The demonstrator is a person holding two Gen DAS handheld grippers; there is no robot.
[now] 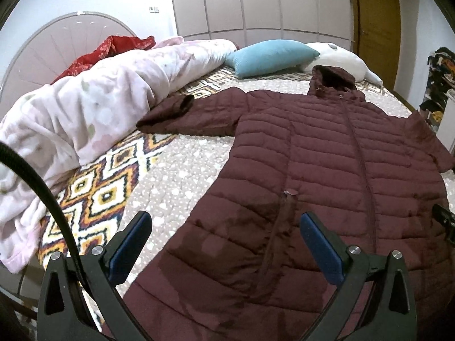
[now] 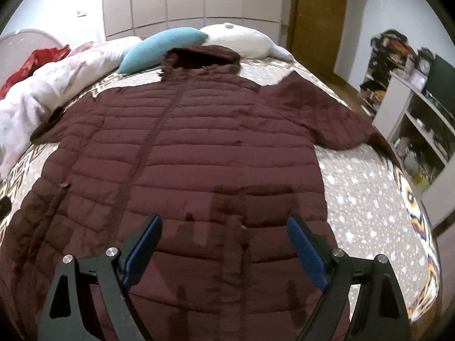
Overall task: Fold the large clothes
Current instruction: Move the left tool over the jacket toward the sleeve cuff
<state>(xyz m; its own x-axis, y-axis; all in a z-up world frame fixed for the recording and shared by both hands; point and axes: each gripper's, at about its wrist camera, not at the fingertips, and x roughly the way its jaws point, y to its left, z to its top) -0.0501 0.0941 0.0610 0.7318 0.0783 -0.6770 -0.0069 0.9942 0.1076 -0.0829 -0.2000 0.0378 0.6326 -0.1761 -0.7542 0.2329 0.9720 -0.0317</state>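
Observation:
A long maroon quilted jacket (image 1: 327, 147) lies flat on the bed, front up, its hood (image 1: 332, 81) toward the pillows. One sleeve (image 1: 184, 116) stretches left toward the bedding. In the right wrist view the same jacket (image 2: 199, 147) fills the middle, and its other sleeve (image 2: 321, 113) reaches to the right edge of the bed. My left gripper (image 1: 226, 231) hovers open above the lower left of the jacket with nothing between its blue pads. My right gripper (image 2: 224, 234) is open above the lower hem area, empty as well.
A rumpled pale pink floral duvet (image 1: 85, 113) lies along the left of the bed, with a red cloth (image 1: 113, 45) behind it. A blue pillow (image 1: 270, 56) and a white pillow (image 1: 338, 56) sit at the head. Cluttered white shelves (image 2: 412, 130) stand right of the bed.

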